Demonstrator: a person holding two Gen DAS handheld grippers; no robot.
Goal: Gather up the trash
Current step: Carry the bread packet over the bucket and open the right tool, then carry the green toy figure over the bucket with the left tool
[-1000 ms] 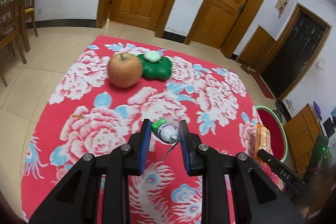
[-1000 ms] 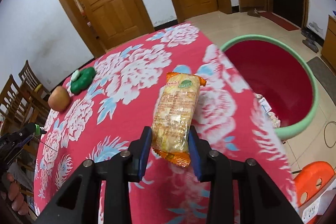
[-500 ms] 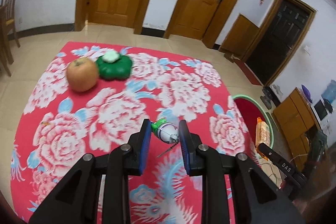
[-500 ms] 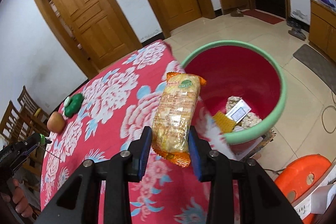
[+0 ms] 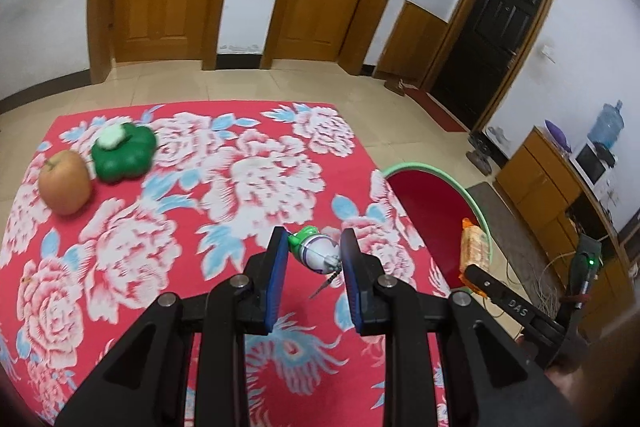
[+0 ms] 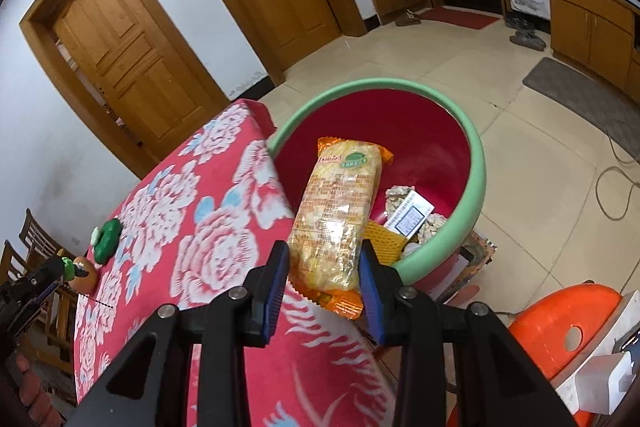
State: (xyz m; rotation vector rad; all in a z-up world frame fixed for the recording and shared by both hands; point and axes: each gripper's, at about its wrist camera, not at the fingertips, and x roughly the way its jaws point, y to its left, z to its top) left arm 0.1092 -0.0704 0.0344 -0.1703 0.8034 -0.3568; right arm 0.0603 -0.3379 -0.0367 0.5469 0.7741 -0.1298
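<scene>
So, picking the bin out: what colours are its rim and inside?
Mint-green rim, deep red inside on the bin; clearest from the right wrist.
</scene>
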